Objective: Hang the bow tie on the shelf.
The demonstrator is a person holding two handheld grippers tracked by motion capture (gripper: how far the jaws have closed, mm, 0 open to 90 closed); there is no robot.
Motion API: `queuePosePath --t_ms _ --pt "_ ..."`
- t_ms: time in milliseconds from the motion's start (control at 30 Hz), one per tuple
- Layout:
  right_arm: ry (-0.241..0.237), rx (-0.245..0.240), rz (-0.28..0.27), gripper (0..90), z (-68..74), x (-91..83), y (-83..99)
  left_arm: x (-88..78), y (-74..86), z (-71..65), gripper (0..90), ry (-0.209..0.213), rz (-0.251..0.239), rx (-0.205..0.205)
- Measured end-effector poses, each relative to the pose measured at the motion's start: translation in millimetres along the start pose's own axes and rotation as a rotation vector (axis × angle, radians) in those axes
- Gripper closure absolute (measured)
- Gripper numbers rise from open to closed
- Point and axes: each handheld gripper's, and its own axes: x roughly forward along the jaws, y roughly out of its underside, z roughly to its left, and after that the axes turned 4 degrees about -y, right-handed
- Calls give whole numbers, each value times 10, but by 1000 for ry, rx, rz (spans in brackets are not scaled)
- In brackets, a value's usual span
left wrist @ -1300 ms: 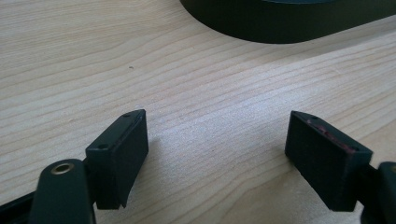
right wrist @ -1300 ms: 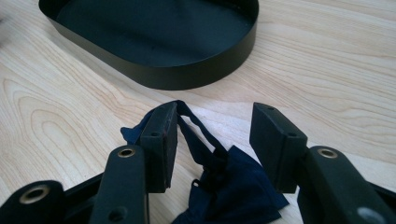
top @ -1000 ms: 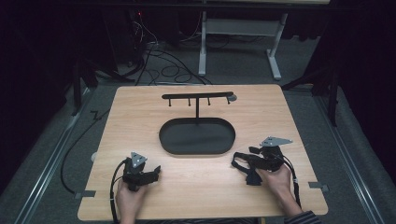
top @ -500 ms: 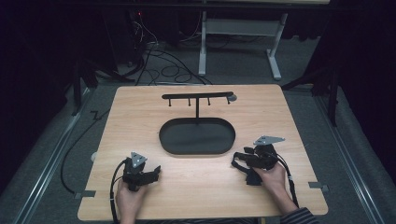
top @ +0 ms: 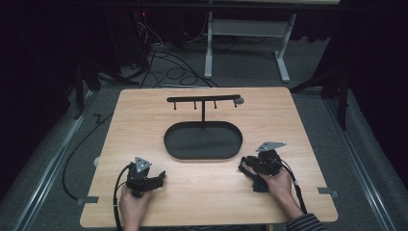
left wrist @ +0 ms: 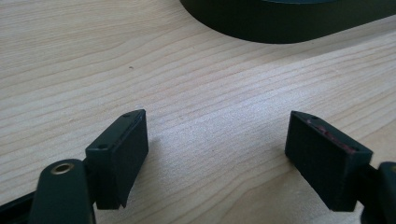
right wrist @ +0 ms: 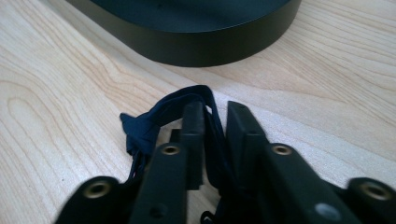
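right gripper view: jaws just closing on dark blue strap (right wrist: 187, 100) beside black oval tray (right wrist: 201, 46); left gripper (left wrist: 217, 154) wide open, empty.

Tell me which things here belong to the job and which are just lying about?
In the job:
- dark strap, pinched in the right hand-held gripper
- black stand with hooks and oval tray
- left hand-held gripper, open

Lying about:
- floor cables
- white table legs

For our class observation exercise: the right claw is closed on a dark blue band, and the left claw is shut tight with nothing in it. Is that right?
Not quite. The left claw stands open over bare table, as the left gripper view shows. The right claw is indeed closed on the dark blue band.
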Motion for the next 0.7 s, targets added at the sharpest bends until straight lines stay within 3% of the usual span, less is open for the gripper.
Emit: queuePosePath --t_ms 233,700 --pt "40 -28 0 899 30 2 10 0 0 0 216 0 0 0" --pt "6 -8 -53 900 16 -91 3 -1 -1 1 217 1 1 1"
